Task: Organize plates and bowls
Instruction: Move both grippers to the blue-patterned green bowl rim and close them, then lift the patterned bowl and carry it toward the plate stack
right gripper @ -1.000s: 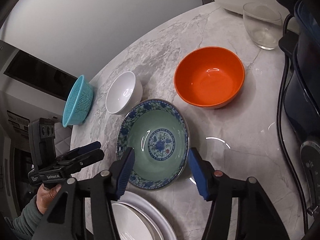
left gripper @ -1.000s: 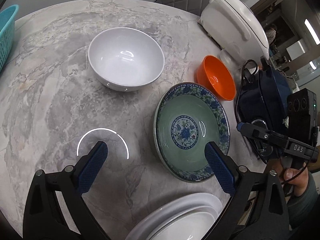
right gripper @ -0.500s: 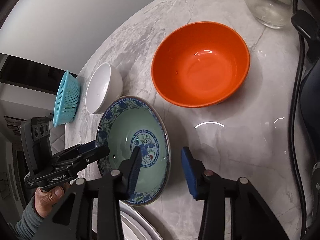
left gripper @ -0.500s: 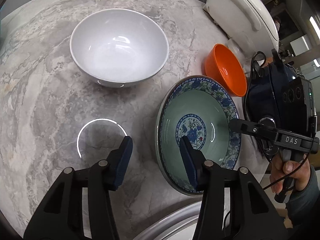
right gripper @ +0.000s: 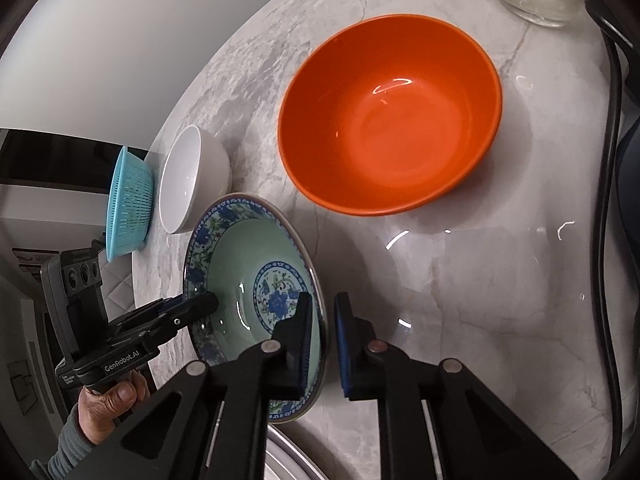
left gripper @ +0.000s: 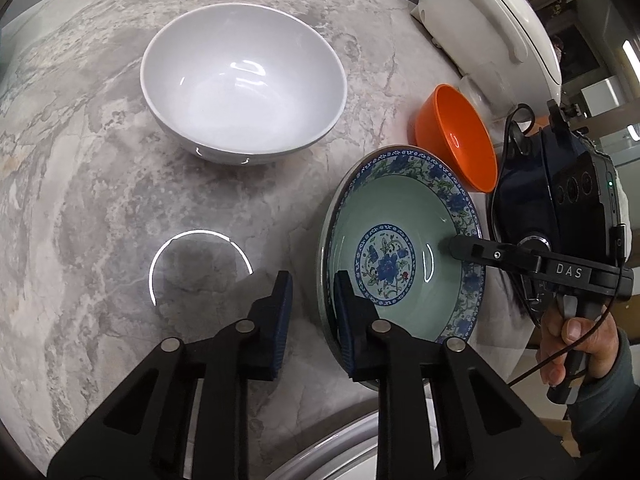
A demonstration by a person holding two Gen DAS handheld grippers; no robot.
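Patterned plate: two-gripper rim pinch, keep it level

Patterned plate (left gripper: 400, 248) sits on the marble table (left gripper: 80, 200) with both grippers on opposite rims. Left gripper (left gripper: 312, 312) is nearly closed; in its own view the rim passes between the pads, right pad inside the dish, left pad outside. Right gripper (right gripper: 322, 340) is just as narrow, left pad inside, right pad outside. Whether the pads already squeeze the rim or a sliver of gap is left, cannot tell. Cannot tell if the plate has left the table either.

Ahead of the left gripper and off to its left: white bowl (left gripper: 244, 80), apart from the plate. Ahead of the right gripper: orange bowl (right gripper: 392, 112), close to the plate's far rim. White plates (left gripper: 340, 448) lie just below both grippers, under the near edge; likely the stacking target.

Doing it well, my judgement:
- Finish both closes before lifting; the glazed rim looks slick, one loose side would let it pivot.
- Raise both ends together, keep the plate flat.
- Come up clear of the orange bowl, then pull back toward the white plates.
- Lower centred on the stack, release only once seated.

Risk: uneven lift tips the plate out of one pinch, or it clips the orange bowl.
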